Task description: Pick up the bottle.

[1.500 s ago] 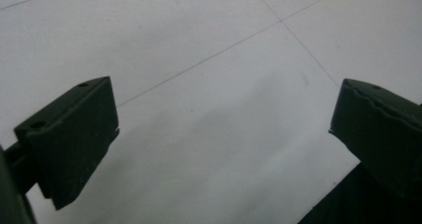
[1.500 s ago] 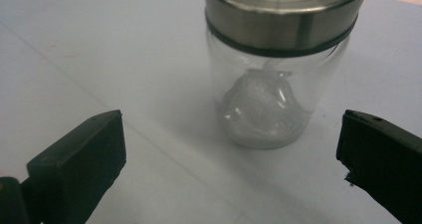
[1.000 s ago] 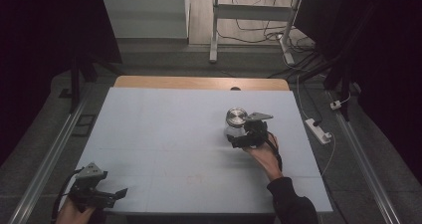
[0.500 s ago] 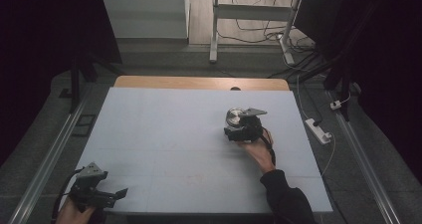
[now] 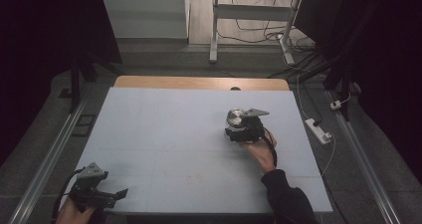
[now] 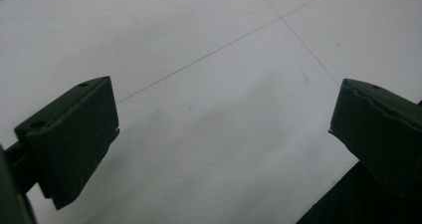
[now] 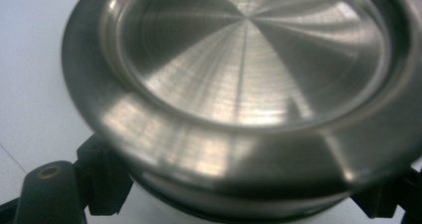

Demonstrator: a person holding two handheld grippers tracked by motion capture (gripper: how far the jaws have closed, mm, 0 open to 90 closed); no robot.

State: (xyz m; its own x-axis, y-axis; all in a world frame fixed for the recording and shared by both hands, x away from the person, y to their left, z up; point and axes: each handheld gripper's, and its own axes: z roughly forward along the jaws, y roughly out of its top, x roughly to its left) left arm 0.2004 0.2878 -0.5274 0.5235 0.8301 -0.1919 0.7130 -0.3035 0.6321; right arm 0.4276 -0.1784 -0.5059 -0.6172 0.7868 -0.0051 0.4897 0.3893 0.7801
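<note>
A round steel container (image 5: pixel 235 117) with a shiny lid stands on the white table (image 5: pixel 164 134), right of centre. In the right gripper view its lid (image 7: pixel 249 69) is very close. My right gripper (image 5: pixel 240 130) sits just behind it. Its two black jaws meet the body under the lid rim on either side, so my right gripper (image 7: pixel 239 196) looks shut on the container. My left gripper (image 5: pixel 115 194) rests at the table's near left corner, open. In its own view my left gripper (image 6: pixel 224 124) has only bare table between the jaws.
A strip of wooden tabletop (image 5: pixel 199 82) shows past the white sheet's far edge. A power strip (image 5: pixel 318 129) lies on the floor to the right, and a metal rail (image 5: pixel 45 159) runs along the left side.
My right gripper has moved forward from behind the container until its jaws are on both sides of it. The container and my left gripper have stayed put.
</note>
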